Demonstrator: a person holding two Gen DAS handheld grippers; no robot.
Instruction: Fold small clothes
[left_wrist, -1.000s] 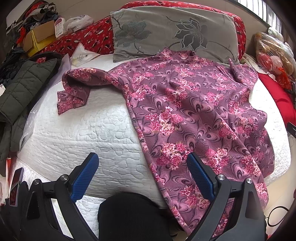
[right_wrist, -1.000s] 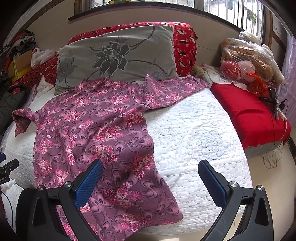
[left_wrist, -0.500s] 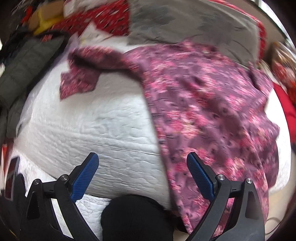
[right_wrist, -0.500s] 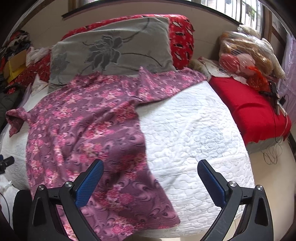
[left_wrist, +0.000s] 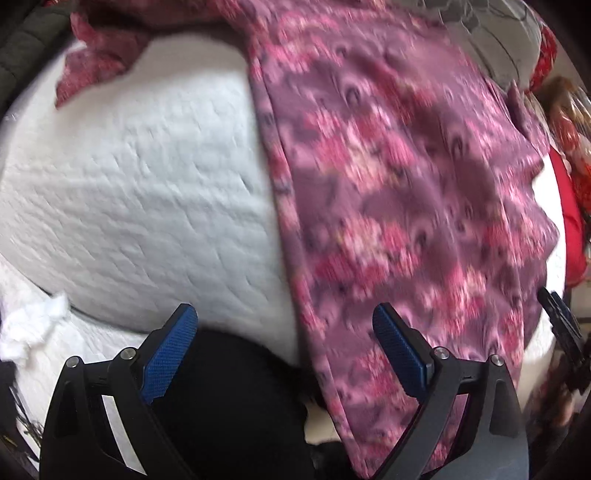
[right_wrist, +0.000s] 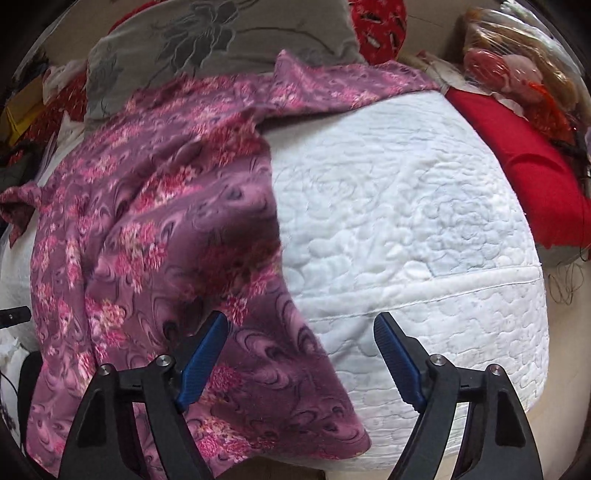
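Note:
A purple garment with pink flowers (left_wrist: 388, 177) (right_wrist: 155, 229) lies spread on a white quilted bed (left_wrist: 140, 192) (right_wrist: 388, 221), its hem hanging over the near edge. My left gripper (left_wrist: 284, 328) is open above the garment's left side edge near the hem, the cloth's edge running between the blue pads. My right gripper (right_wrist: 301, 343) hangs over the garment's right lower corner; its jaws are closing, with the cloth's right edge between the pads and no pad pressing on it. One sleeve (right_wrist: 351, 85) stretches to the right, the other (left_wrist: 99, 62) to the left.
A grey flowered pillow (right_wrist: 207, 40) and red bedding (right_wrist: 376, 22) lie at the head of the bed. A red cushion (right_wrist: 524, 155) and plastic bags (right_wrist: 517, 74) sit at the right. A dark jacket (left_wrist: 26, 40) lies at the left. A black-clad knee (left_wrist: 229, 398) is below the left gripper.
Both grippers have sunk toward the near edge of the bed and the garment's hem, which now looms larger. The right gripper's jaws have narrowed. The left view has tilted further downward.

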